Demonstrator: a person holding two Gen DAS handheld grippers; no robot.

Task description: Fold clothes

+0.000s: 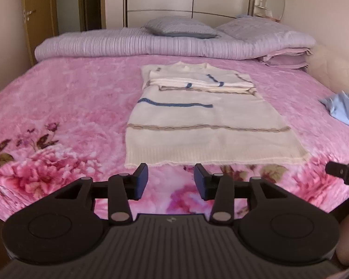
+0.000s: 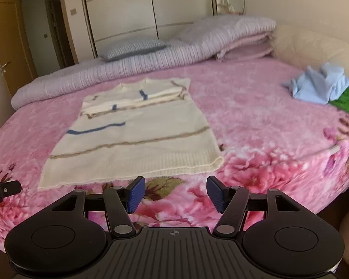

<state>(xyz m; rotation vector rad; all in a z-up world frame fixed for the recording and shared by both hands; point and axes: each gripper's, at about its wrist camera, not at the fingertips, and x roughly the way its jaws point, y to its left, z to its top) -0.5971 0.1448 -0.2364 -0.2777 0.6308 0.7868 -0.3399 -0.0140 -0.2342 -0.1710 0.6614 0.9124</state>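
Left claw (image 1: 171, 181) and right claw (image 2: 175, 194) part-open, empty, before sweater (image 1: 202, 125) hem; sleeves folded, next grip hem, fold toward collar.

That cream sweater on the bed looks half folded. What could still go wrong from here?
1. The sleeves folded across the cream sweater lie loose; lifting the ribbed hem carelessly might slide them off.
2. The fluffy pink blanket could get pinched along with the hem.
3. Both the left gripper and right gripper have open, empty jaws short of the hem, so uneven grabs might skew the fold.
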